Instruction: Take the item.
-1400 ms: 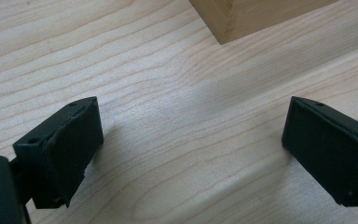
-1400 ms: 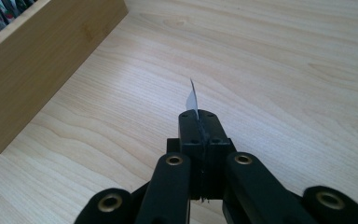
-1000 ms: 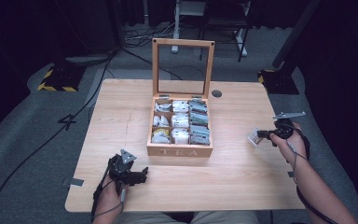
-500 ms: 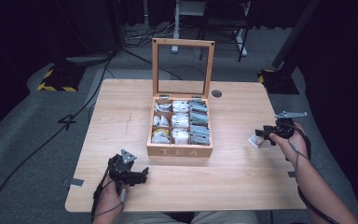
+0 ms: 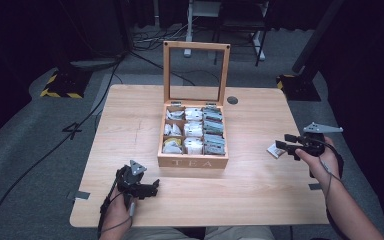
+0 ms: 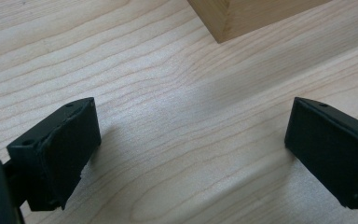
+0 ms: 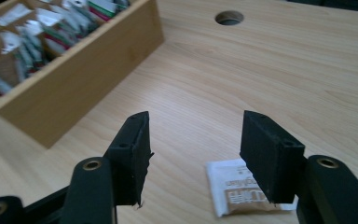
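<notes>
A wooden tea box [image 5: 192,161] with its glass lid [image 5: 196,70] standing open sits mid-table, its compartments holding several tea bags. One white tea bag [image 5: 275,150] lies flat on the table to the right of the box. My right gripper [image 5: 286,142] hovers just above and beside it. Its jaws have just been opening and nothing is between them. In the right gripper view the tea bag [image 7: 235,189] lies on the wood under my right gripper [image 7: 196,119], with the box [image 7: 74,88] at the left. My left gripper [image 5: 152,187] rests open near the front left edge, and my left gripper [image 6: 193,109] has bare wood between its jaws.
A round cable hole [image 5: 232,100] is in the table [image 5: 130,115] behind the box on the right. A corner of the box [image 6: 242,18] is just ahead of the left gripper. Cables and stands crowd the dark floor beyond the table.
The right gripper has opened, left the tea bag on the table, and drawn back slightly to the right and up. The left gripper has stayed put.
</notes>
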